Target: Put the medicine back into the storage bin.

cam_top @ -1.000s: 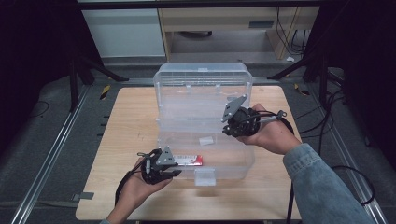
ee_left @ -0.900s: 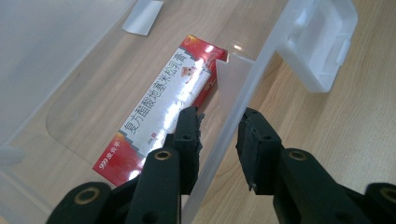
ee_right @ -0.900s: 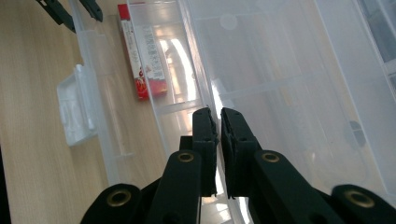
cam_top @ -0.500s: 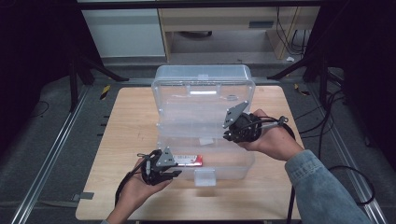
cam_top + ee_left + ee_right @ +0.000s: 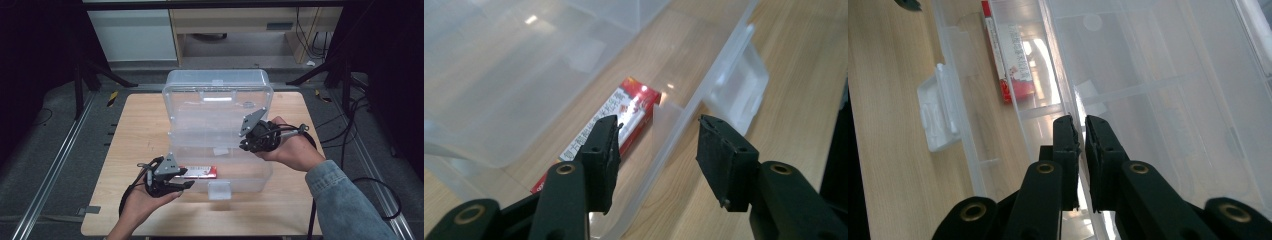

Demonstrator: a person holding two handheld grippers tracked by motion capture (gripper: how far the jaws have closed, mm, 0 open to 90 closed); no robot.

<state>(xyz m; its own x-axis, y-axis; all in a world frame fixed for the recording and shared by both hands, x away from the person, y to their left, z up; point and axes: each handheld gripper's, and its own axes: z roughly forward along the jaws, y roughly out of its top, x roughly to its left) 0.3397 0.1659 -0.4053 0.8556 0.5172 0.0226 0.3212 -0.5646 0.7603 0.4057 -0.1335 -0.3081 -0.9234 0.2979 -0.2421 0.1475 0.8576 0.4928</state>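
Observation:
A clear plastic box (image 5: 245,181) stands on the wooden table with its lid (image 5: 217,95) raised at the back. A red packet (image 5: 202,172) lies on the box's floor, near the front wall. My left gripper (image 5: 184,184) is open at the box's front left, and in the left gripper view it (image 5: 659,127) has one jaw inside and one outside the front wall (image 5: 706,92), beside the red packet (image 5: 631,107). My right gripper (image 5: 245,145) is shut on the edge of a clear divided tray (image 5: 205,135) held over the box; its jaws (image 5: 1081,125) pinch that thin rim.
A white latch tab (image 5: 219,190) hangs off the box's front wall, seen close up (image 5: 744,85) right of my left gripper. The wooden table (image 5: 130,130) has bare room to the left and right of the box. Dark stands and cables surround the table.
My right gripper has come down and slightly toward the box with the clear tray, which now sits lower. The left gripper has stayed at the front wall.

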